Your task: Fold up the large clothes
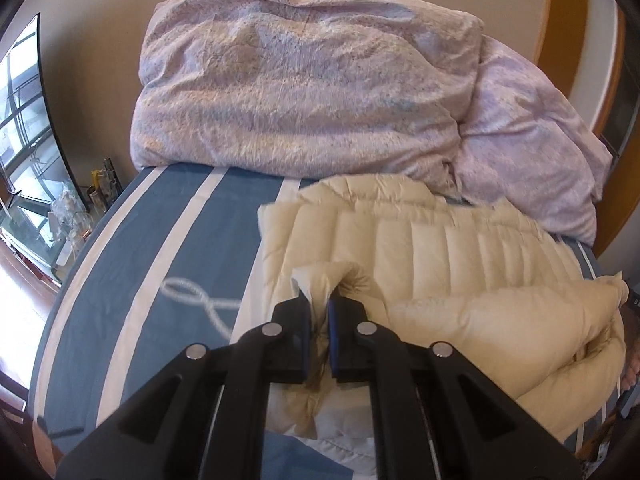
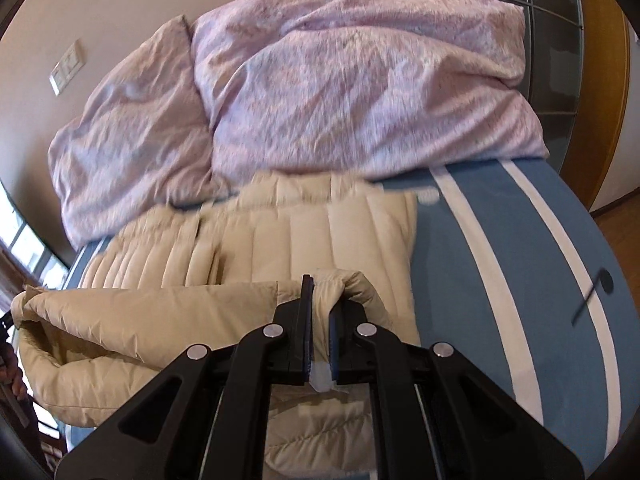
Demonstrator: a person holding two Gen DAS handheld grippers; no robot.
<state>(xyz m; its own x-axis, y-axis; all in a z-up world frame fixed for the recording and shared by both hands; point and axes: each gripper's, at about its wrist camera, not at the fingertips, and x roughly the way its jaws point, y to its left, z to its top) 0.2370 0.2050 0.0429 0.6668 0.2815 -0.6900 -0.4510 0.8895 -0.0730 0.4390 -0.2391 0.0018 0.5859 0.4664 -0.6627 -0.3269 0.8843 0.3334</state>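
A cream quilted puffer jacket [image 1: 420,240] lies on the blue striped bed sheet [image 1: 160,248], partly folded over itself. My left gripper [image 1: 319,304] is shut on a bunched corner of the jacket's near edge and holds it raised over the jacket's left side. In the right wrist view the jacket [image 2: 280,240] lies left of centre. My right gripper [image 2: 320,292] is shut on the other bunched corner of the same edge, over the jacket's right side. The lifted edge sags between the two grippers.
A pink crumpled duvet [image 1: 304,80] and pillow [image 1: 532,140] are piled at the head of the bed; they also show in the right wrist view [image 2: 360,88]. A window [image 1: 24,120] and cluttered shelf [image 1: 72,216] stand left of the bed. Wooden door frame [image 2: 608,100] at right.
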